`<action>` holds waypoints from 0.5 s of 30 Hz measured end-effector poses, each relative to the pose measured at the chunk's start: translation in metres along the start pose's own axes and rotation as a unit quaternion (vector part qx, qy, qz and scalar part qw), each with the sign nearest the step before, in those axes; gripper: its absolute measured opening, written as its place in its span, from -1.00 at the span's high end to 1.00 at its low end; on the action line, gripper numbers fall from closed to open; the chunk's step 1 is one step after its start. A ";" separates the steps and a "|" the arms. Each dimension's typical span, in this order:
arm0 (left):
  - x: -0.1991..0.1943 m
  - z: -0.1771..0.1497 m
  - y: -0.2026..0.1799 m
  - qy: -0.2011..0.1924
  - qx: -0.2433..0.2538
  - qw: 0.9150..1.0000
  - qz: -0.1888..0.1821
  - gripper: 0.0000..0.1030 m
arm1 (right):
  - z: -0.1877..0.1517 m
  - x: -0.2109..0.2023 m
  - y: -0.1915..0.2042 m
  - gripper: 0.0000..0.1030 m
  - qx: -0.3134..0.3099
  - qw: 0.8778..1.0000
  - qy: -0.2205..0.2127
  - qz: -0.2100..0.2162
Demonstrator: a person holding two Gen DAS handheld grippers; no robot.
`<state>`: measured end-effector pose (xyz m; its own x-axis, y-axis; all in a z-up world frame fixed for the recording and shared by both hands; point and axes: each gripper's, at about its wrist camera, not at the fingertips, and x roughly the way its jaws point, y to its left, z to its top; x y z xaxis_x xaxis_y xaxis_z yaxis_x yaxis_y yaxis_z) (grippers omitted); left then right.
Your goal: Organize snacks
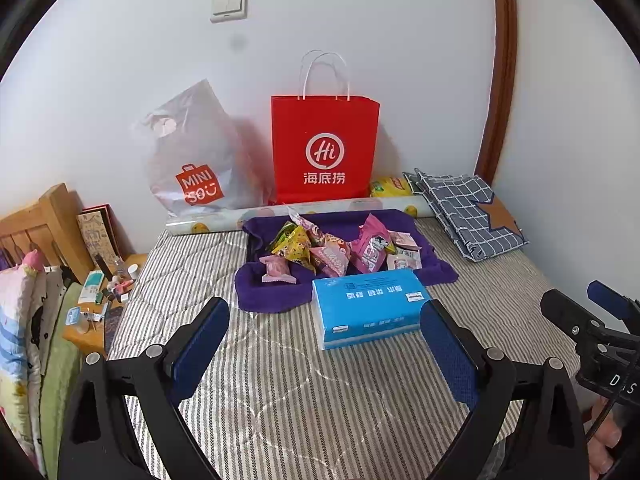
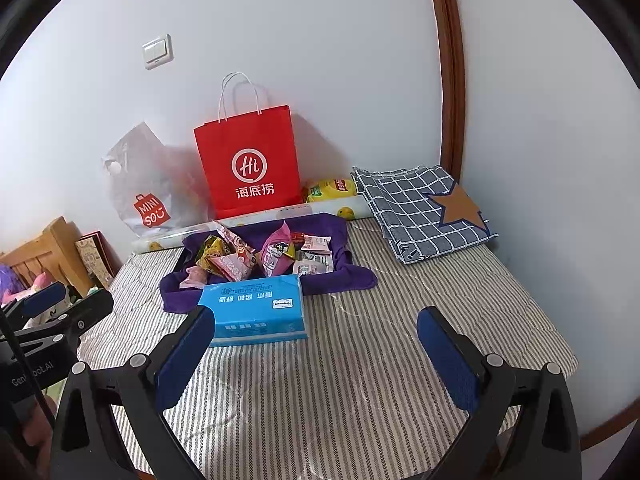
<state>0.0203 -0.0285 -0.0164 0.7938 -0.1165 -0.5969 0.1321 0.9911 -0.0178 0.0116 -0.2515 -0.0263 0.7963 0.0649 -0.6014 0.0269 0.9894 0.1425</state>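
Observation:
Several snack packets (image 1: 332, 246) (image 2: 260, 258), pink, yellow and white, lie heaped on a purple cloth (image 1: 264, 292) (image 2: 352, 278) over a dark tray on the striped bed. A blue tissue pack (image 1: 368, 306) (image 2: 256, 310) lies just in front of the cloth. My left gripper (image 1: 324, 340) hovers open above the bed, short of the tissue pack, with nothing between its fingers. My right gripper (image 2: 316, 356) is open too, to the right of the tissue pack, holding nothing. Each gripper shows at the edge of the other's view: the right one (image 1: 588, 312), the left one (image 2: 68, 300).
A red paper bag (image 1: 324, 148) (image 2: 250, 164) and a translucent plastic bag (image 1: 192, 160) (image 2: 148, 188) lean on the wall behind a wrapping roll (image 1: 208, 224). Folded checked fabric (image 1: 472, 212) (image 2: 424, 212) lies back right. A cluttered wooden bedside table (image 1: 100, 304) stands left.

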 end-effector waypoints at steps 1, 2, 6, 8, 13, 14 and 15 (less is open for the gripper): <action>0.000 0.000 0.000 0.000 0.000 1.000 0.000 -0.85 | 0.000 0.000 0.000 -0.99 0.000 1.000 0.000 0.000; -0.001 0.000 0.000 0.000 0.000 1.000 -0.001 -0.86 | 0.000 -0.001 0.000 -0.99 0.001 1.000 -0.001 0.001; -0.001 0.000 0.000 0.000 -0.001 1.000 -0.002 -0.86 | 0.000 -0.001 0.000 -0.99 0.001 1.000 -0.001 0.000; -0.002 0.001 0.001 0.000 -0.002 1.000 -0.002 -0.86 | 0.000 -0.001 0.000 -0.99 0.001 1.000 -0.001 0.001; -0.002 0.000 0.000 0.000 -0.001 1.000 -0.002 -0.86 | 0.001 -0.002 -0.001 -0.99 0.001 1.000 -0.002 0.000; -0.001 0.000 0.001 0.000 -0.001 1.000 -0.002 -0.86 | 0.001 -0.003 -0.001 -0.99 0.001 1.000 -0.002 -0.001; -0.002 0.000 0.001 0.001 -0.001 1.000 -0.002 -0.86 | 0.002 -0.003 -0.001 -0.99 0.001 1.000 -0.003 0.000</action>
<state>0.0194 -0.0276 -0.0152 0.7922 -0.1213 -0.5980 0.1344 0.9907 -0.0230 0.0100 -0.2526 -0.0228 0.8001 0.0635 -0.5965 0.0285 0.9892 0.1435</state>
